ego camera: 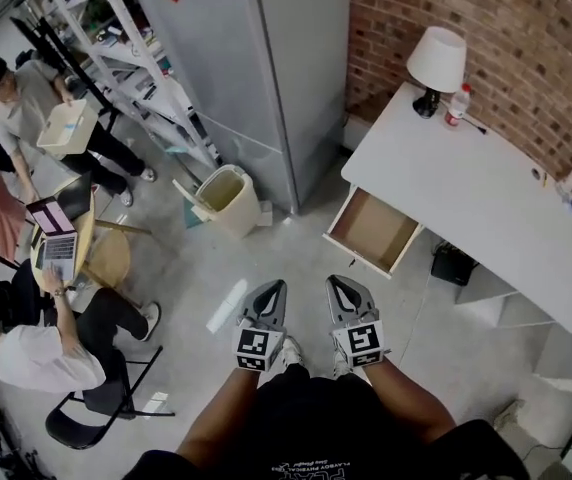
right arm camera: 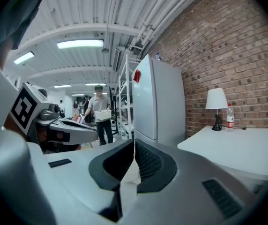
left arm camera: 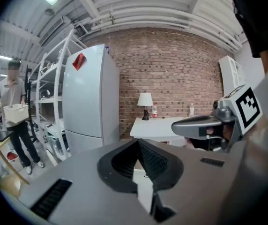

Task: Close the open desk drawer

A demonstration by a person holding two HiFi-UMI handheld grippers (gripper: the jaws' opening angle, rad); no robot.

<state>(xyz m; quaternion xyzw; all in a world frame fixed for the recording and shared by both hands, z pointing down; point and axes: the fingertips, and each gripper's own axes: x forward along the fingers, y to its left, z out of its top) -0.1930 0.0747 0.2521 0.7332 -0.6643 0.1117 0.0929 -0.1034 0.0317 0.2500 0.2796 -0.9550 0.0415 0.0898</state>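
The white desk (ego camera: 486,198) stands along the brick wall at the right of the head view. Its wooden drawer (ego camera: 374,230) is pulled out toward me and looks empty. My left gripper (ego camera: 274,286) and right gripper (ego camera: 341,283) are held side by side close to my body, a short way from the drawer front. Both are shut with nothing between the jaws. In the left gripper view the left gripper (left arm camera: 137,142) points toward the desk (left arm camera: 160,125). The right gripper (right arm camera: 134,142) in its own view has the desk (right arm camera: 237,146) at its right.
A lamp (ego camera: 434,63) and a bottle (ego camera: 456,105) stand on the desk's far end. A grey fridge (ego camera: 266,68) and a cream bin (ego camera: 224,196) sit left of the drawer. Shelving (ego camera: 116,38) and several people (ego camera: 26,98) occupy the left side.
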